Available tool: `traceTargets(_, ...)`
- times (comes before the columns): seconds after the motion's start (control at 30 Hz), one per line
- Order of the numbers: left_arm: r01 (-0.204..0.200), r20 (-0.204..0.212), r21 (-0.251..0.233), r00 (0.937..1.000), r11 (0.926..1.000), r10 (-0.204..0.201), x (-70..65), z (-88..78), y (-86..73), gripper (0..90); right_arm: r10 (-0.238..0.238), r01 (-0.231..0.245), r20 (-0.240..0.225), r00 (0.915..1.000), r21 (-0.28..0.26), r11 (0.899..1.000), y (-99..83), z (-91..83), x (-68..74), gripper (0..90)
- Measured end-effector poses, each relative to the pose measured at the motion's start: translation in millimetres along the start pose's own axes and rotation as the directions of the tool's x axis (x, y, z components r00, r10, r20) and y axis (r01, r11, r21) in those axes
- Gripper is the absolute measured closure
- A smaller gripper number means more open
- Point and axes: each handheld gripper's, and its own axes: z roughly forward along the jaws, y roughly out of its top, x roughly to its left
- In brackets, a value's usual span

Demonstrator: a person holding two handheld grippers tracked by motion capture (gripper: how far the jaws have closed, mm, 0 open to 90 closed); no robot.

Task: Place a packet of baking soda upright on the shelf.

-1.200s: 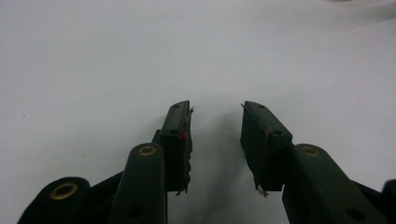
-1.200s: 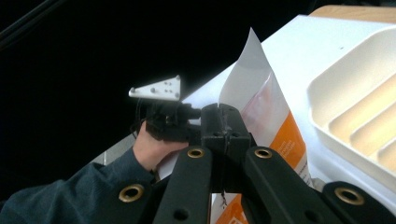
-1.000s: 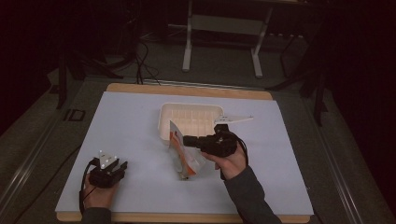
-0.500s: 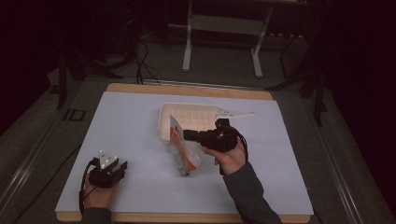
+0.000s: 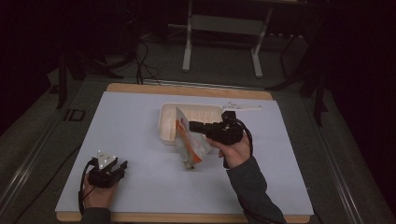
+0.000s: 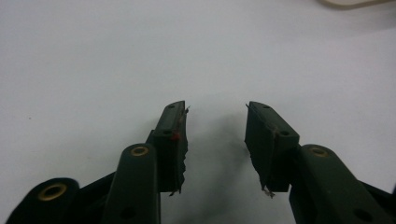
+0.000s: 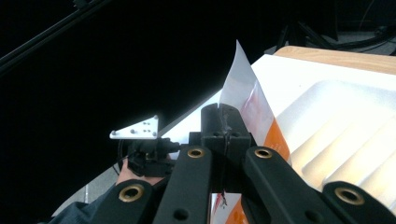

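My right gripper (image 5: 192, 126) is shut on the top edge of a white and orange bag (image 5: 189, 144). The bag hangs tilted, with its lower end on the table just in front of a white tray (image 5: 163, 126). In the right gripper view the jaws of the right gripper (image 7: 223, 112) pinch the bag (image 7: 243, 88) beside the ribbed tray (image 7: 336, 121). My left gripper (image 5: 119, 165) rests at the table's front left. Its jaws have just been opening. In the left gripper view the left gripper (image 6: 215, 109) stands open with nothing between its jaws.
A pale blue sheet (image 5: 130, 121) covers the wooden table. A metal stand (image 5: 219, 28) and cables lie on the dark floor beyond the far edge. In the right gripper view the left gripper (image 7: 140, 140) shows farther off.
My right gripper has moved a little toward the tray, with the bag raised along with it. The left hand has stayed where it was.
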Motion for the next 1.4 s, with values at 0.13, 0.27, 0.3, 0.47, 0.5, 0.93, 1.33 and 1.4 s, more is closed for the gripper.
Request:
traceTargets(0.13,0.006,-0.003,-0.009,1.0,0.9999,-0.006,0.3,0.0,-0.1,56.3,-0.001,0.001,0.007,1.0,-0.006,1.0,2.9,-0.9,-1.8,90.0)
traceTargets(0.27,0.003,-0.018,-0.011,0.9998,0.9999,-0.003,-0.5,-0.2,-0.1,53.2,0.005,-0.005,0.02,0.9998,-0.015,1.0,7.2,-1.0,-4.8,90.0)
traceTargets(0.3,0.003,-0.018,-0.011,0.9998,0.9999,-0.003,-0.5,-0.2,-0.1,52.9,0.005,-0.005,0.02,0.9998,-0.015,1.0,7.2,-1.0,-4.8,90.0)
traceTargets(0.47,-0.003,-0.025,-0.007,0.9997,1.0,0.003,-1.2,-0.1,0.1,51.5,0.012,-0.011,0.03,0.9995,-0.026,1.0,10.9,-1.6,-8.1,90.0)
traceTargets(0.5,-0.003,-0.025,-0.007,0.9997,1.0,0.003,-1.2,-0.1,0.1,51.1,0.01,-0.009,0.032,0.9994,-0.03,1.0,11.5,-1.6,-8.6,90.0)
traceTargets(0.93,-0.014,-0.028,-0.01,0.9995,0.9999,0.014,-2.3,0.4,0.0,50.9,0.009,-0.005,0.064,0.9979,-0.049,0.999,24.0,-2.3,-15.5,90.0)
traceTargets(1.33,-0.013,-0.026,-0.007,0.9996,0.9999,0.013,-2.2,0.5,0.2,50.7,0.015,-0.009,0.085,0.9962,-0.069,0.998,33.7,-2.6,-21.6,90.0)
traceTargets(1.4,-0.013,-0.025,-0.007,0.9996,0.9999,0.013,-2.1,0.5,0.3,50.7,0.017,-0.011,0.091,0.9957,-0.075,0.997,35.6,-3.0,-22.6,90.0)
